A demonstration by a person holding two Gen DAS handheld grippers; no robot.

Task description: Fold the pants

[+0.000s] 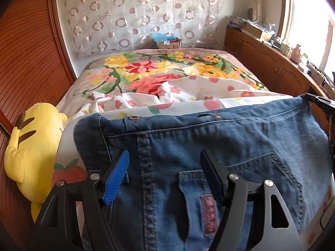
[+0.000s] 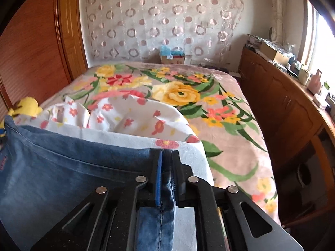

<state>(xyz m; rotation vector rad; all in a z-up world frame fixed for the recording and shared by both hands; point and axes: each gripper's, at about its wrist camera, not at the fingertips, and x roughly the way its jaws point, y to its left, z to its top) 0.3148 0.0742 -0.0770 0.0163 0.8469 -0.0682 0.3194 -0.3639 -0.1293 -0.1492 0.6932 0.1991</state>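
While looking along the left gripper (image 1: 164, 153), can see its two fingers spread wide apart, let go and holding nothing, just above the blue pants (image 1: 188, 142). Can see the pants lying flat at the near end, on top of a white sheet (image 1: 199, 87) with little flowers, waistband on the far side, back pocket (image 1: 272, 177) just right of the right finger. Can see the long middle seam running between the two fingers. Over at the far right corner of the waistband, can spot the black tip of the right gripper (image 1: 318, 100). From its own camera, looks clenched tight on the pants, with a fold of blue cloth squeezed between the pads at the right end of the waistband. Beyond the sheet, can see a big blanket (image 1: 167, 67) with yellow, red and pink flowers, spread out to the far end. Left of the pants, a yellow plush toy (image 1: 31, 146) beside a brown wooden wall (image 1: 27, 62). At the far end, a small cardboard box (image 1: 168, 44) below a white curtain (image 1: 136, 16) with round rings. Along the right, a long wooden cabinet (image 1: 272, 62) with many small things on top, under a bright window (image 1: 309, 31)
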